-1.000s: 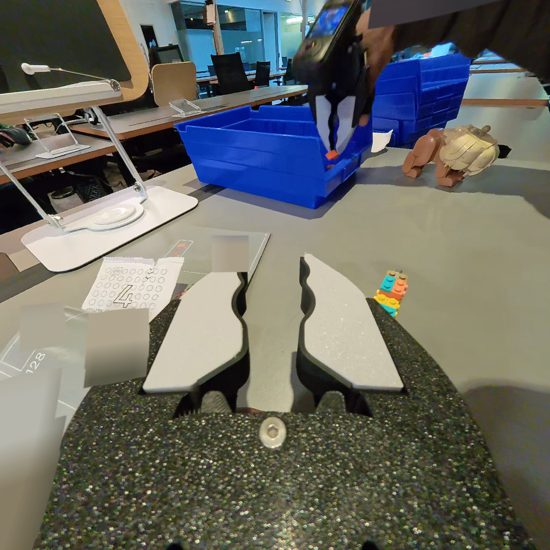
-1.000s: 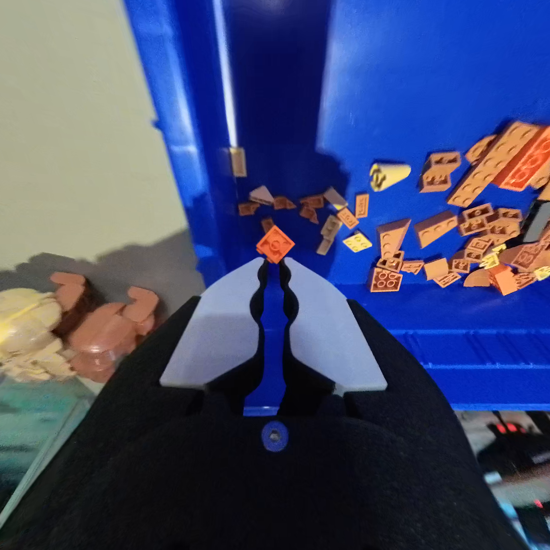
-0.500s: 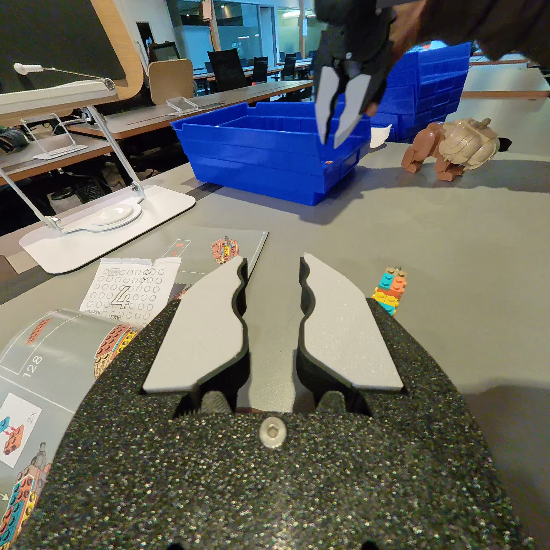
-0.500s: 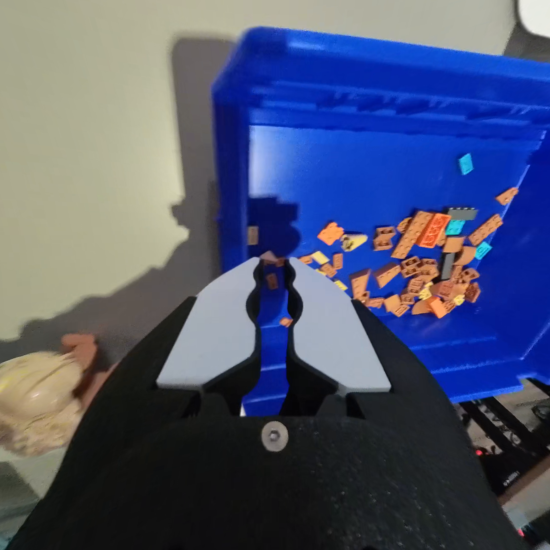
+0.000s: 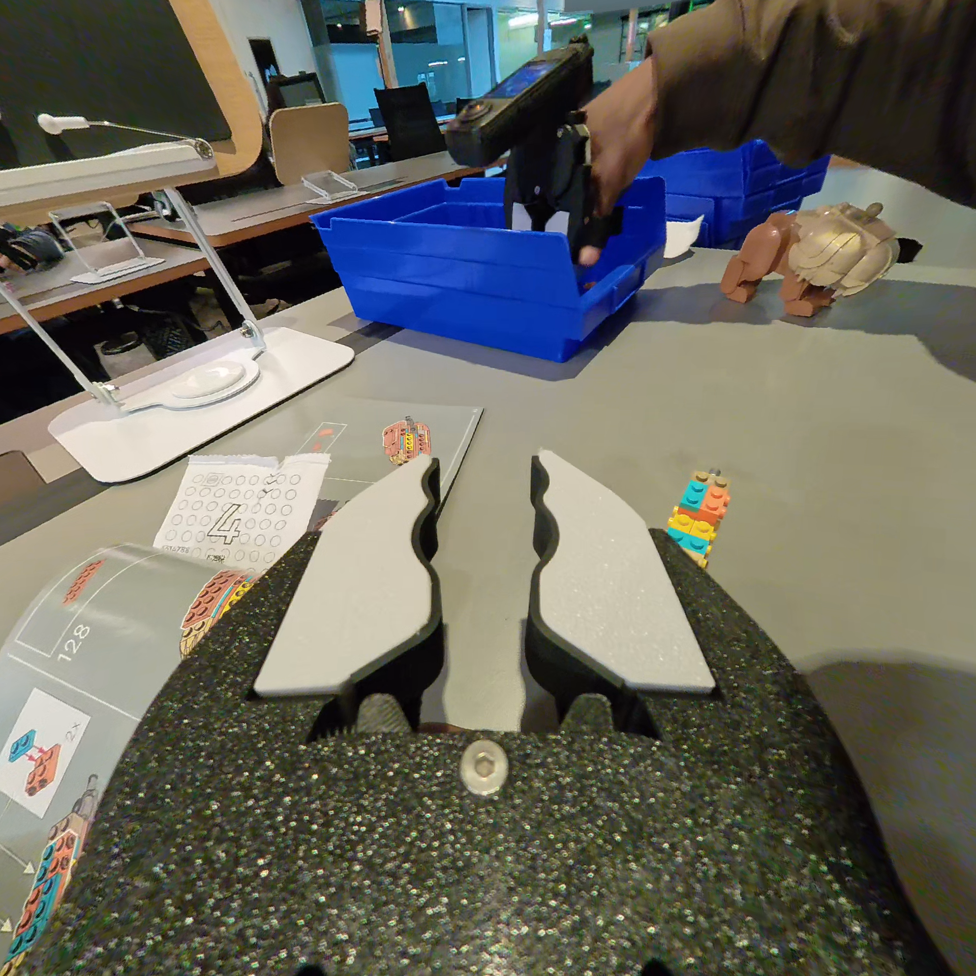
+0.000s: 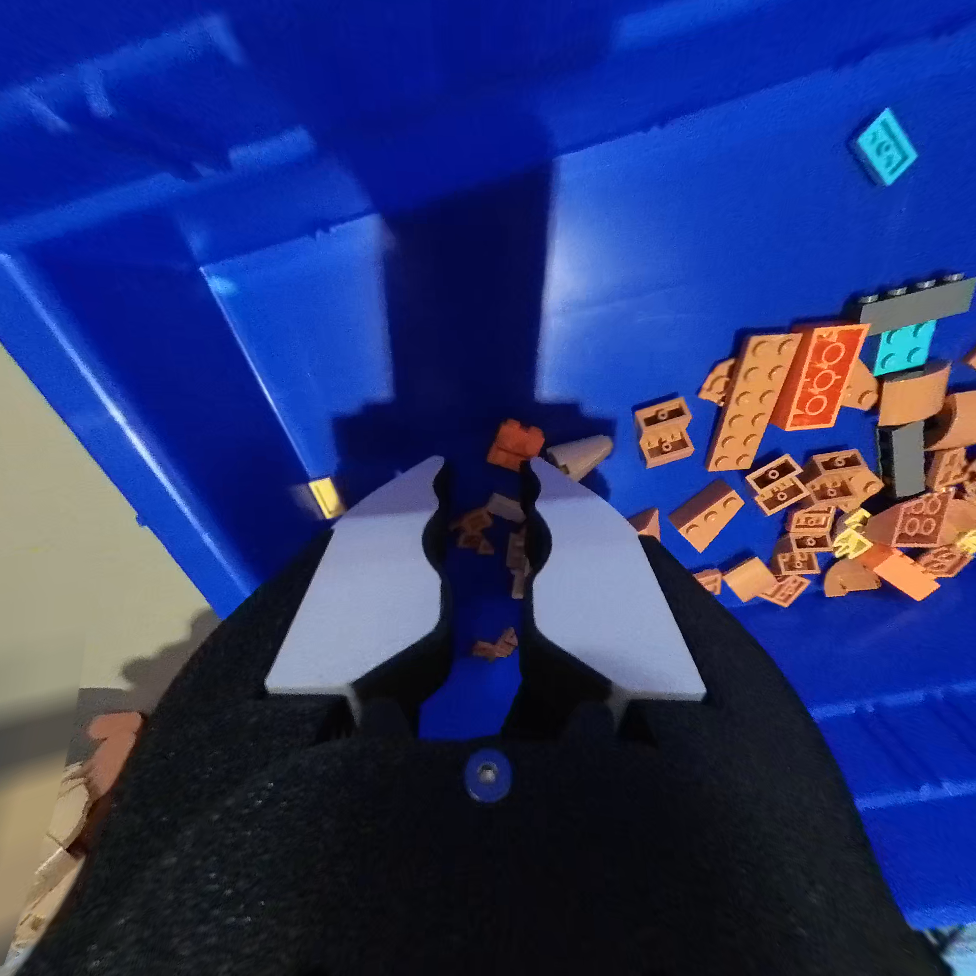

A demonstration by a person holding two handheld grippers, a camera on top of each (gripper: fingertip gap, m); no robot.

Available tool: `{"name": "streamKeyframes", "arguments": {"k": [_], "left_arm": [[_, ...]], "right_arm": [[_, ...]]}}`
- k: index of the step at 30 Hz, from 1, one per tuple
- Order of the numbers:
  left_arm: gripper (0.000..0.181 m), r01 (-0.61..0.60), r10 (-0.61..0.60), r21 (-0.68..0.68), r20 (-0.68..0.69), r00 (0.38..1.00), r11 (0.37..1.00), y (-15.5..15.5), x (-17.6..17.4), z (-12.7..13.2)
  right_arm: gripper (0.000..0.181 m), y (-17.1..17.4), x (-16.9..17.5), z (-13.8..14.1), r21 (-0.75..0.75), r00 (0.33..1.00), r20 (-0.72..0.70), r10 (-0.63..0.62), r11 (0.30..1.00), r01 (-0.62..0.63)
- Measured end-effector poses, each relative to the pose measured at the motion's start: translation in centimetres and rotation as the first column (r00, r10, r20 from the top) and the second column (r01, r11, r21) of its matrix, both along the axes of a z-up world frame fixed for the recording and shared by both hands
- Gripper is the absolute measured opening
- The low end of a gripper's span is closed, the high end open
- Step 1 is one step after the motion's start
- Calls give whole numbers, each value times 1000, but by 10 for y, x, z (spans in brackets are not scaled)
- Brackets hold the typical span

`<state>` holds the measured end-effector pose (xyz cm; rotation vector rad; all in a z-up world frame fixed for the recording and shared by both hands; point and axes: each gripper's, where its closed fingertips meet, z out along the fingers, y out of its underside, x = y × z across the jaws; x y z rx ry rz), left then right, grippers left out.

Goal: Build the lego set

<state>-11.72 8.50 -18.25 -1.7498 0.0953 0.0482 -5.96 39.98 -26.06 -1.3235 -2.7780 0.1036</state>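
Note:
My left gripper [image 5: 486, 459] is open and empty, low over the grey table [image 5: 686, 401]. A small teal, orange and yellow brick build [image 5: 697, 515] stands just right of it. The open instruction booklet [image 5: 369, 433] lies to its left. My right gripper [image 6: 487, 462] is open, reaching down into the blue bin [image 6: 317, 158]. A small orange brick [image 6: 515, 443] lies on the bin floor just ahead of the right fingertip, not gripped. In the left wrist view the right gripper [image 5: 538, 222] dips into the bin [image 5: 475, 274], held by a hand.
Several tan, orange, teal and grey loose bricks [image 6: 792, 501] lie in the bin to the right, with a tan cone [image 6: 578, 454] beside the fingertip. A brown and tan animal model [image 5: 808, 259], a white lamp base [image 5: 200, 391], a paper bag [image 5: 237, 507] and stacked blue bins [image 5: 739, 200] stand around. The grippers' ends are close to 35 cm from one another.
My right gripper held the orange brick a second ago; the brick left the grasp as the gripper rose. It has come back down into the bin with wider jaws. The left gripper stayed put.

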Motion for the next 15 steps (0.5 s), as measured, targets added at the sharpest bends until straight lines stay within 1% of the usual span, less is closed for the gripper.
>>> {"name": "streamKeyframes", "arguments": {"k": [3, 10, 15], "left_arm": [[33, -4, 4, 2, -5, 1000, 1000, 0, 0, 0], [33, -9, 9, 5, 4, 1000, 1000, -1, -2, 1], [32, -9, 9, 21, -2, 1000, 1000, 0, -3, 3]], "right_arm": [[27, 3, -4, 0, -7, 1000, -3, -29, 1000, 29], [29, 4, -4, 2, 2, 1000, -15, -27, 1000, 27], [29, 9, -5, 8, -1, 999, -42, -35, 999, 35]]}}
